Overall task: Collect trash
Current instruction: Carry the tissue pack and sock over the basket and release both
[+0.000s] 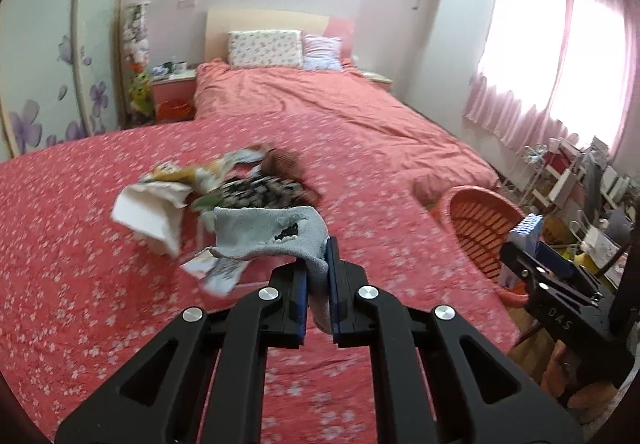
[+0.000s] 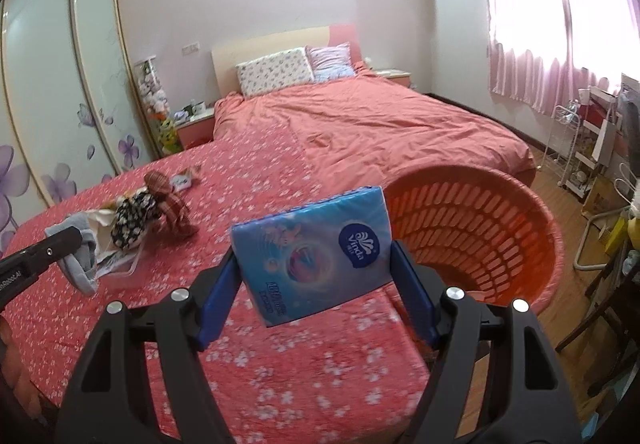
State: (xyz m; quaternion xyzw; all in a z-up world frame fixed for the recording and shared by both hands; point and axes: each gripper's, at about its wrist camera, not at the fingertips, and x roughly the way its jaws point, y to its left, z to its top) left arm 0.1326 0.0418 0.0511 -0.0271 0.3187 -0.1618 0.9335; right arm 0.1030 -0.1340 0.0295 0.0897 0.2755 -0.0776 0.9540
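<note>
Left gripper (image 1: 318,276) clamped tight on a grey knitted sock (image 1: 272,234), lifted above the red floral bedspread (image 1: 80,284). Right gripper (image 2: 316,284), jaws wide, grips a blue plastic tissue pack (image 2: 316,256) just beside the orange slotted plastic basket (image 2: 480,228); the visible basket interior holds nothing.

**Pink bedroom in daylight**

A bed (image 2: 360,131) with a coral cover fills the middle. Pale headboard (image 2: 272,51) at twelve o'clock, sliding wardrobe doors (image 2: 60,83) at nine, bright pink-curtained window (image 2: 560,23) at two, wooden floor (image 2: 568,203) at three.
</note>
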